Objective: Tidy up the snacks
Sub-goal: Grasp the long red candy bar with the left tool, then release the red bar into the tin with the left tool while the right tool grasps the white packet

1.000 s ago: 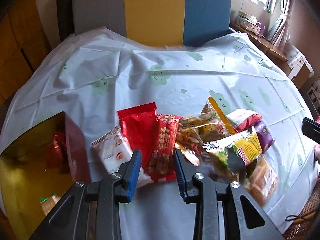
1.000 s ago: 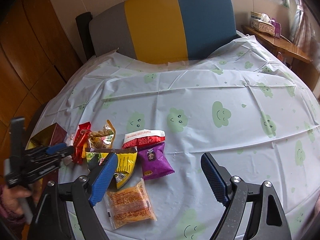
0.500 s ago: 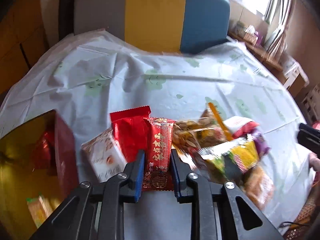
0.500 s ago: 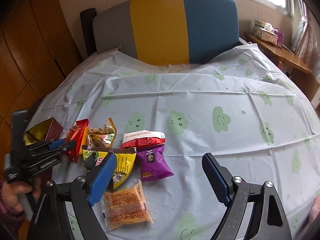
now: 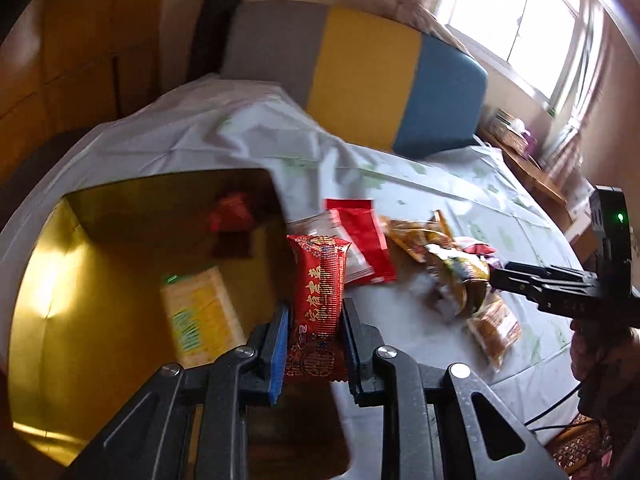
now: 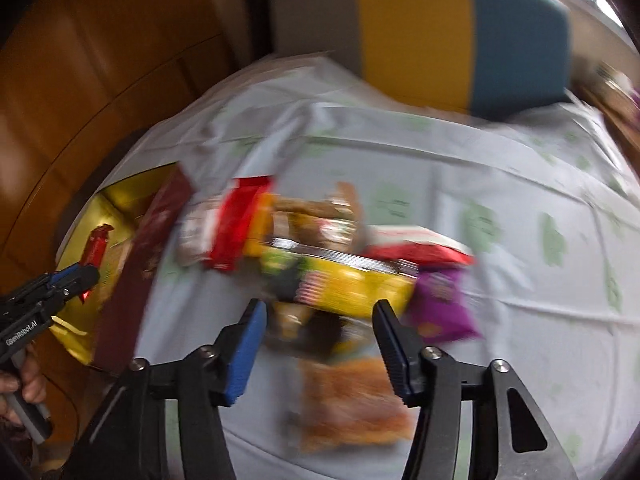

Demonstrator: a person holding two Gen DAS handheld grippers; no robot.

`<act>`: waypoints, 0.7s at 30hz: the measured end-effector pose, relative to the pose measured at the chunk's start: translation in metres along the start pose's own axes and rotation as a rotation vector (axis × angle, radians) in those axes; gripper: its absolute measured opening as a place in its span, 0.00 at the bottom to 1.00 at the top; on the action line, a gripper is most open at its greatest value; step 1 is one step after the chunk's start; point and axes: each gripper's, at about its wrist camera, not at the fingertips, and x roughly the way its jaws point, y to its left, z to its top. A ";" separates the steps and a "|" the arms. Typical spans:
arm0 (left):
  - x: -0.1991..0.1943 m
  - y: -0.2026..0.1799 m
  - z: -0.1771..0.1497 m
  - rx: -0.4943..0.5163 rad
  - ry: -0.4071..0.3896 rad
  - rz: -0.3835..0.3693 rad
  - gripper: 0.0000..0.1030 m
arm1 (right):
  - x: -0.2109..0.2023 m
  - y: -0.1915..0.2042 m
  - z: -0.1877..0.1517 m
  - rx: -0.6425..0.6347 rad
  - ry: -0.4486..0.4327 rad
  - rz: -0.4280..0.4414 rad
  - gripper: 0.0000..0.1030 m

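Note:
My left gripper (image 5: 314,330) is shut on a red patterned snack packet (image 5: 318,304) and holds it above the near wall of the gold-lined box (image 5: 72,264); it also shows in the right wrist view (image 6: 86,280) over the box (image 6: 120,200). The box holds a yellow-green packet (image 5: 200,312) and a red one (image 5: 232,212). My right gripper (image 6: 320,332) is open, its jaws either side of the near end of a yellow packet (image 6: 352,284) in the snack pile. The right wrist view is blurred.
Loose snacks lie on the cloud-print tablecloth (image 6: 500,184): a plain red packet (image 5: 366,240), a purple packet (image 6: 440,308), an orange cracker packet (image 6: 352,400), a red-white packet (image 6: 416,246). A grey, yellow and blue sofa back (image 5: 360,72) stands behind the table.
My left gripper has closed on the red patterned packet, lifted it and swung left over the box. My right gripper has moved left and down to the pile and narrowed its opening.

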 end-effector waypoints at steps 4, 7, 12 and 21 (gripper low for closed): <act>-0.014 0.022 -0.010 -0.045 -0.021 0.010 0.24 | 0.028 0.041 0.021 -0.066 0.008 0.055 0.53; -0.022 0.036 -0.016 -0.071 -0.035 0.020 0.24 | 0.053 0.070 0.036 -0.124 0.028 0.052 0.53; -0.027 0.060 -0.026 -0.123 -0.034 0.033 0.24 | 0.093 0.096 0.050 -0.178 0.086 0.030 0.53; -0.027 0.100 -0.026 -0.205 -0.017 0.069 0.24 | 0.124 0.109 0.060 -0.231 0.127 0.002 0.53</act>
